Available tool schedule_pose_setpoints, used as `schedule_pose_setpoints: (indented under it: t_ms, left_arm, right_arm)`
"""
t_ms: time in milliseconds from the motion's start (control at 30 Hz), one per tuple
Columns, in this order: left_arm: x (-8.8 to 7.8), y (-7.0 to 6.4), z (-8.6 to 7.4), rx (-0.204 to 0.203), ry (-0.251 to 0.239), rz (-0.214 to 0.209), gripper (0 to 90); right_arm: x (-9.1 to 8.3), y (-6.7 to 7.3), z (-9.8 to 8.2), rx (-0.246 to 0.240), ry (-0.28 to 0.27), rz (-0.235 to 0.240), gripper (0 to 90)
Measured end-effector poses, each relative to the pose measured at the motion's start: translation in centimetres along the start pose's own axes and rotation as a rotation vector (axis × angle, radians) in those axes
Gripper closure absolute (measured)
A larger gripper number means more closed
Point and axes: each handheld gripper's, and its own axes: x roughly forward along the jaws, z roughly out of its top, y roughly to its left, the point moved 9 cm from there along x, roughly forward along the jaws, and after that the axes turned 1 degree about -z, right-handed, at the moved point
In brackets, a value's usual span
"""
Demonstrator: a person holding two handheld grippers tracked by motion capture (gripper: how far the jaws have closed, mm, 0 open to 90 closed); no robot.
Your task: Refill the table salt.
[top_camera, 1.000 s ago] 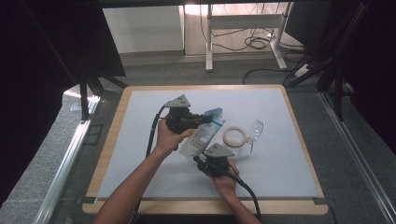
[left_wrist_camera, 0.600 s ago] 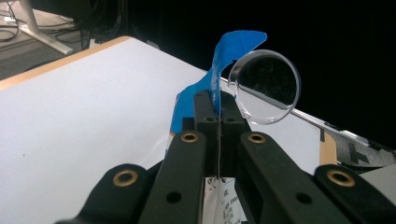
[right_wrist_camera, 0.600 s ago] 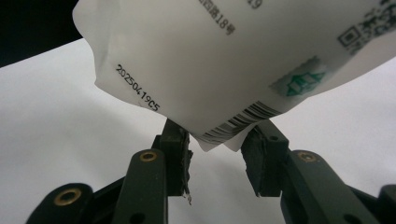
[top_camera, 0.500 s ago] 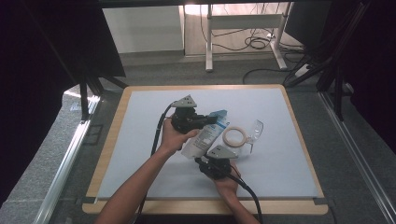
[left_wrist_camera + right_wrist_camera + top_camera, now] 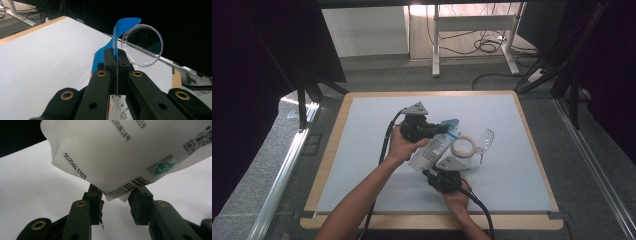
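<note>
A white printed pouch (image 5: pixel 432 149) with a blue top strip (image 5: pixel 123 27) hangs tilted above the table. My left gripper (image 5: pixel 443 128) is shut on the blue strip, its jaws (image 5: pixel 117 60) pressed flat together on it. In the right gripper view the pouch's (image 5: pixel 120 152) barcoded bottom corner sits between my right gripper's (image 5: pixel 116 195) pads, which close in on it from both sides. From above, that right gripper (image 5: pixel 441 167) is just under the pouch's low end. A clear plastic cup (image 5: pixel 143 45) lies on its side just beyond the pouch.
A roll of tape (image 5: pixel 463 146) lies flat beside the cup (image 5: pixel 484 140), right of the pouch. The white mat (image 5: pixel 362 150) sits on a wooden-edged table. Cables and desk legs stand on the floor beyond the far edge.
Both hands hold nearly still. The pouch stays stretched between the two grippers with no visible shift.
</note>
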Motion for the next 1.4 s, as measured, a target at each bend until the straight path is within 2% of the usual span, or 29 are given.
schedule_pose_setpoints:
  t_ms: [467,833,1400]
  left_arm:
    - [0.7,-0.1,0.1,0.019,0.026,-0.005,90.0]
    - [1.9,-0.2,0.3,0.017,0.05,-0.024,90.0]
    - [2.9,-0.2,0.6,0.027,0.084,-0.029,90.0]
  right_arm:
    - [-0.8,0.0,-0.2,0.018,-0.002,0.019,67.9]
    - [-1.2,-0.1,-0.3,0.042,-0.007,0.033,69.1]
    - [-1.9,0.3,0.1,0.072,-0.025,0.07,70.3]
